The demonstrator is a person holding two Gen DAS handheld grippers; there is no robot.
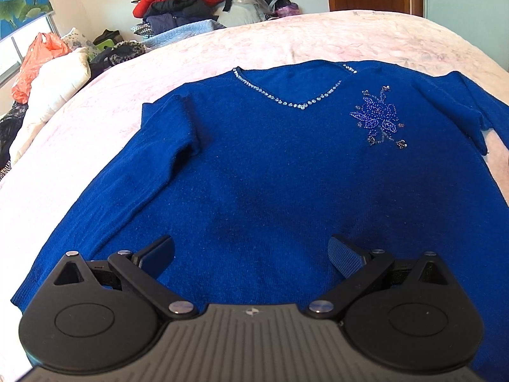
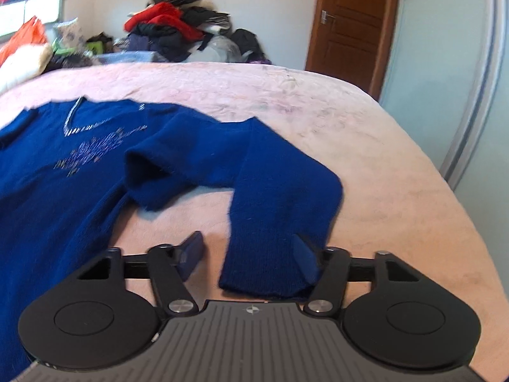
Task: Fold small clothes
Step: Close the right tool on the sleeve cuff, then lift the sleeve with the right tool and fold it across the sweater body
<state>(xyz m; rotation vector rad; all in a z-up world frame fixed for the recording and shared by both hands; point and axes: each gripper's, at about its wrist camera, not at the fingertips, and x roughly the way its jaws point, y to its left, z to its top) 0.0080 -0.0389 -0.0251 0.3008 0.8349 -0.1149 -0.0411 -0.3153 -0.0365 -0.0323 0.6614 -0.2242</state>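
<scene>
A royal-blue V-neck sweater (image 1: 254, 165) with a beaded neckline and a beaded flower lies flat, front up, on the pink bed (image 1: 95, 121). My left gripper (image 1: 251, 254) is open and empty, low over the sweater's lower body. In the right wrist view the sweater (image 2: 63, 197) lies at the left and its right sleeve (image 2: 276, 216) bends toward me. My right gripper (image 2: 248, 254) is open, with the sleeve's cuff lying between the fingers against the right finger (image 2: 303, 258).
A heap of red, dark and light clothes (image 1: 191, 3) lies beyond the bed's far edge. An orange plastic bag (image 1: 35, 63) and white bedding (image 1: 54, 89) lie at the left. A wooden door (image 2: 350, 25) and a wardrobe (image 2: 461, 79) stand at the right.
</scene>
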